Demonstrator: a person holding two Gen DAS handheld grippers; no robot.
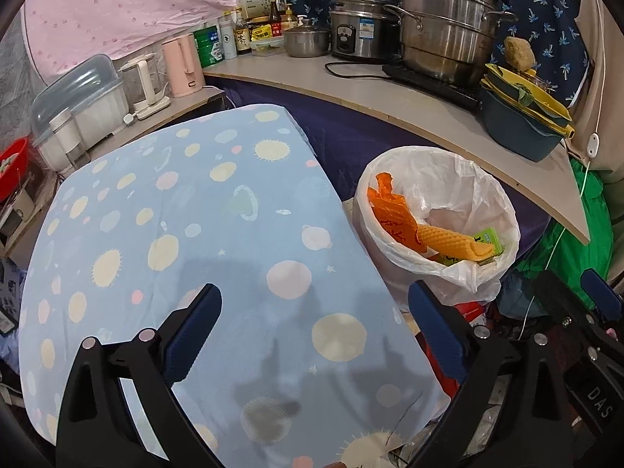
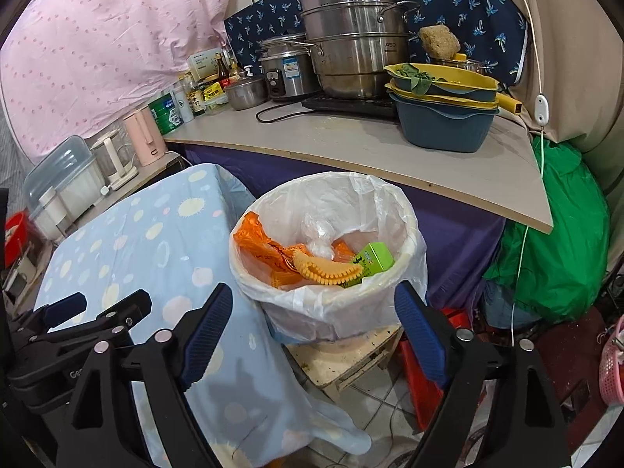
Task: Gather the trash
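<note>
A white-lined trash bin [image 2: 331, 304] stands on a small wooden stool right of the table. It holds an orange wrapper [image 2: 253, 241], a yellow foam net [image 2: 327, 271], a green carton [image 2: 374, 259] and a clear plastic bag [image 2: 321, 234]. The bin [image 1: 468, 284] also shows in the left wrist view with the orange wrapper [image 1: 390, 210] and foam net [image 1: 448, 243]. My left gripper [image 1: 316, 312] is open and empty above the blue spotted tablecloth [image 1: 175, 234]. My right gripper [image 2: 314, 308] is open and empty just in front of the bin.
A curved counter [image 2: 351, 148] behind the bin carries steel pots [image 2: 351, 39], a rice cooker, bottles and stacked basins [image 2: 444, 113]. Kettles [image 1: 183, 66] and a plastic box stand at the left. A green bag [image 2: 553, 253] and a red stool [image 2: 421, 374] lie at the right.
</note>
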